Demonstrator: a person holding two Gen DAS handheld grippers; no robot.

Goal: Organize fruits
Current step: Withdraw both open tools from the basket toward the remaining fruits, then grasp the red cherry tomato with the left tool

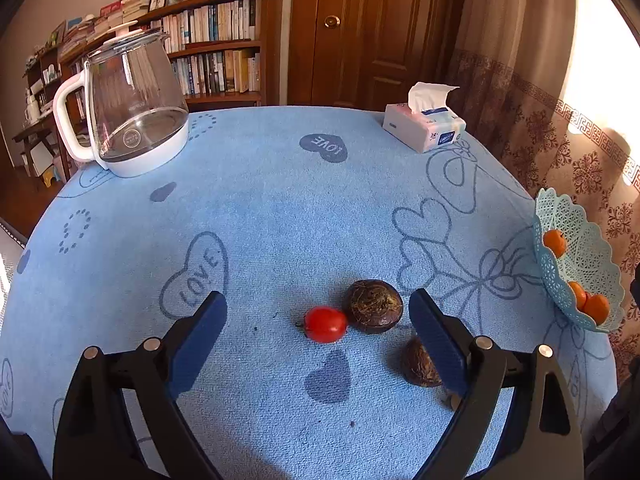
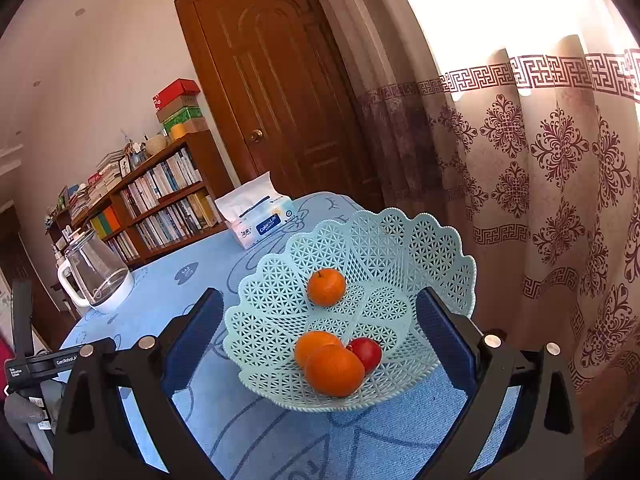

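In the left wrist view a small red tomato [image 1: 325, 324] lies on the blue cloth beside a dark brown round fruit [image 1: 374, 306]. A second brown fruit [image 1: 420, 364] is partly hidden behind the right finger. My left gripper [image 1: 318, 312] is open and empty, with the tomato between its fingers. The light blue lattice basket [image 1: 592, 256] stands at the far right. In the right wrist view the basket [image 2: 280, 300] holds three oranges [image 2: 326, 287] and a red tomato [image 2: 366, 353]. My right gripper [image 2: 320, 316] is open and empty, just above the basket's near rim.
A glass kettle [image 1: 132, 108] with a white handle stands at the back left of the table. A tissue pack [image 1: 426, 126] lies at the back right. A bookshelf [image 1: 216, 56], a wooden door and a patterned curtain [image 2: 540, 184] are behind the table.
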